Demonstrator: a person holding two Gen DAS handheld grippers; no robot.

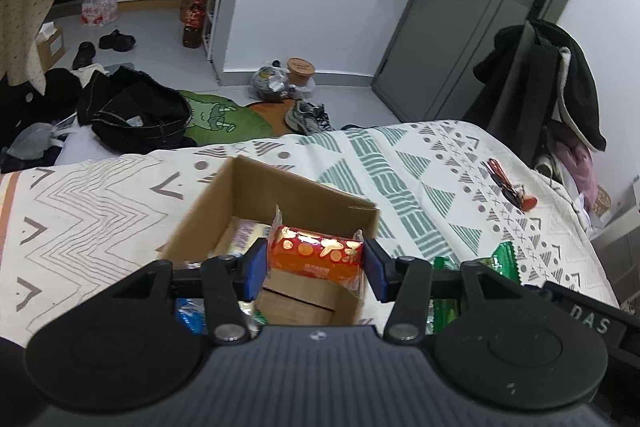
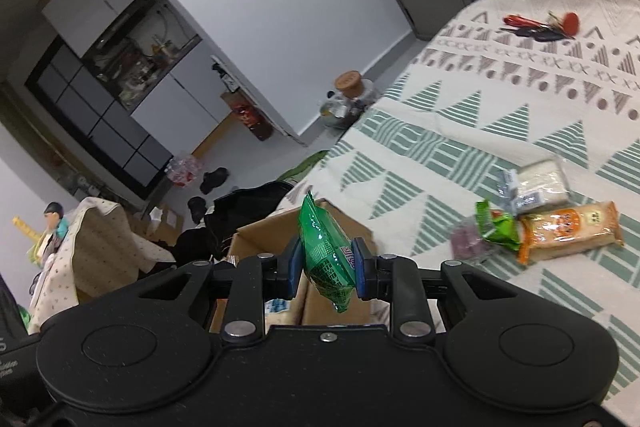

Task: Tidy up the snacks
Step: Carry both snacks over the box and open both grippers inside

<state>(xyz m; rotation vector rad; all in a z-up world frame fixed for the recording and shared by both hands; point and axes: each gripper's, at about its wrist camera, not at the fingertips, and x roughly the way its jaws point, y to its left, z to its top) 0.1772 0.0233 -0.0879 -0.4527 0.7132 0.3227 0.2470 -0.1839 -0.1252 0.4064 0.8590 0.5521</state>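
An open cardboard box sits on the patterned bedspread. My left gripper is shut on a red and orange snack pack, held over the box's opening. A pale snack packet lies inside the box. My right gripper is shut on a green snack packet, held upright just above the box. Further right on the bedspread lie an orange cracker pack, a crumpled green packet and a clear white packet.
A bunch of keys with a red tag lies near the bed's far right edge, also the keys. Green packets lie right of the box. Clothes, shoes and bags litter the floor beyond the bed.
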